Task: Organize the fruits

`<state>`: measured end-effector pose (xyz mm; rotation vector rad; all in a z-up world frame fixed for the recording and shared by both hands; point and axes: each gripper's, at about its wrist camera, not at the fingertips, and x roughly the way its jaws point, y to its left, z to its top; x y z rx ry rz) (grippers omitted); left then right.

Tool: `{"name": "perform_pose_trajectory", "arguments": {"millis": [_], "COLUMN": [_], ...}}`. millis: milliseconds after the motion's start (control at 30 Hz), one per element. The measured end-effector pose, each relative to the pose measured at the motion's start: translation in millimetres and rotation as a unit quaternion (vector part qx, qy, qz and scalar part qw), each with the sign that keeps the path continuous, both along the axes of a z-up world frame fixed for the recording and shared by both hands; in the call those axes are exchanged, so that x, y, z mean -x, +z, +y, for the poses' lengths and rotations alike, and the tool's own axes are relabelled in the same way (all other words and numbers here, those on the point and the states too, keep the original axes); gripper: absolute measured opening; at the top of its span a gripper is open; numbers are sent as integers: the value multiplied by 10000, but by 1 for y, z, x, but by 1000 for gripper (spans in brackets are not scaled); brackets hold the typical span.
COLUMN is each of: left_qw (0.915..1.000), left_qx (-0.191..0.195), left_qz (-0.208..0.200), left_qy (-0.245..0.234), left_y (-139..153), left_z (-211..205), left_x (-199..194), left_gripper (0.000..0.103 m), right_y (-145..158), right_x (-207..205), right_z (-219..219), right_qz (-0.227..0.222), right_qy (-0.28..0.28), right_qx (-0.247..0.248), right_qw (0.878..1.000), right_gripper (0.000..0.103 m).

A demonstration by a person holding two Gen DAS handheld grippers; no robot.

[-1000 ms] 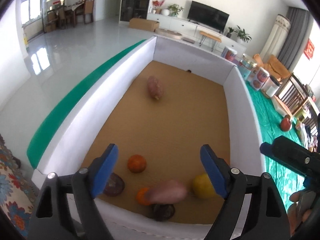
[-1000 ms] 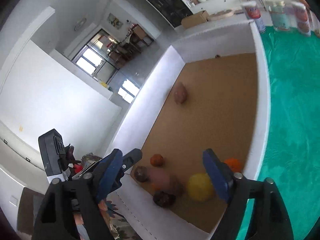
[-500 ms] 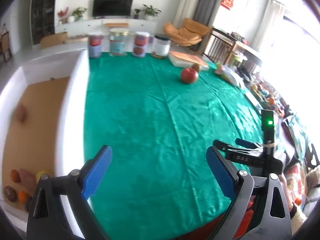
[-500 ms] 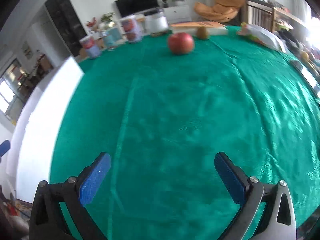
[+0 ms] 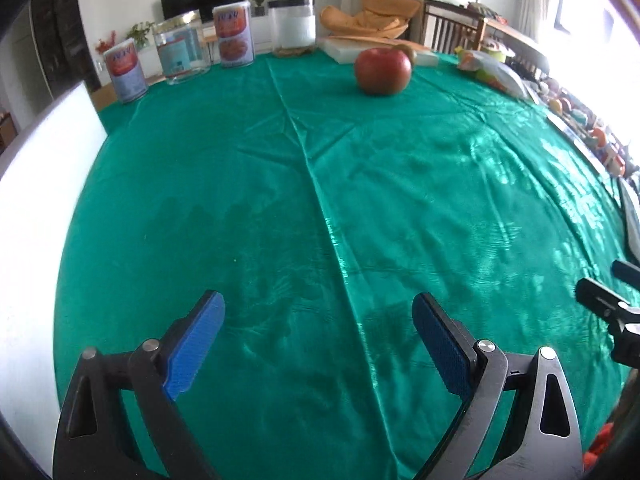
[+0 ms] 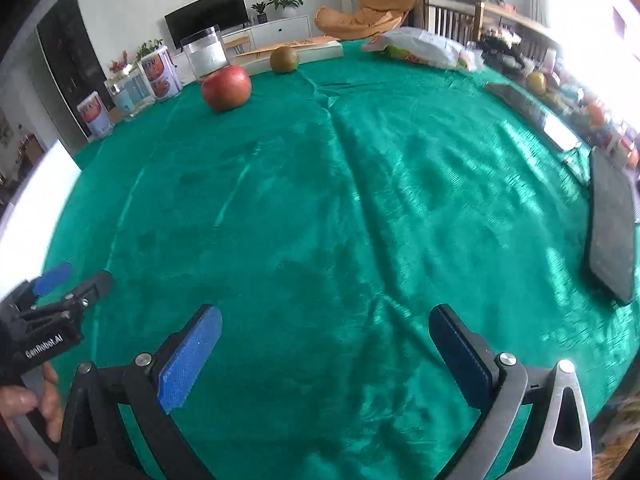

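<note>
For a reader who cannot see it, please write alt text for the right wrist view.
Open right tongs with blue pads hover empty over a green cloth. Far ahead, a red apple sits left of a brownish-green fruit, with jars behind. The left tongs show at the left edge, a phone at the right.

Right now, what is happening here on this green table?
A person holds two grippers over the green cloth, sorting fruit. The left gripper and the right gripper are both open and empty. Far ahead sit a red apple and a brown fruit, neither touched.
</note>
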<state>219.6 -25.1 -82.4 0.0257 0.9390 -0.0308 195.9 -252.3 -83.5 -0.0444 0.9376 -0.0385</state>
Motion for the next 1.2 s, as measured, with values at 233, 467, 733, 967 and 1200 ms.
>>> {"name": "perform_pose_trajectory", "arguments": {"millis": [233, 467, 733, 967, 1200], "left_qw": [9999, 9999, 9999, 9992, 9954], "left_qx": [84, 114, 118, 135, -281], "left_qz": [-54, -40, -42, 129, -419], "left_qy": [130, 122, 118, -349, -812], "left_y": [-5, -6, -7, 1, 29], "left_z": [1, 2, 2, -15, -76], "left_x": [-8, -10, -10, -33, -139], "left_gripper": [101, 103, 103, 102, 102], "right_y": [-13, -14, -13, -13, -13], "right_x": [-2, -1, 0, 1, 1], "right_z": [-6, -12, -12, -12, -12], "right_qz": [-80, -54, -59, -61, -64], "right_qy": [151, 96, 98, 99, 111], "right_qx": [13, -169, -166, -168, -167], "right_qw": [9999, 9998, 9998, 9998, 9998], "right_gripper": [103, 103, 103, 103, 103]}}
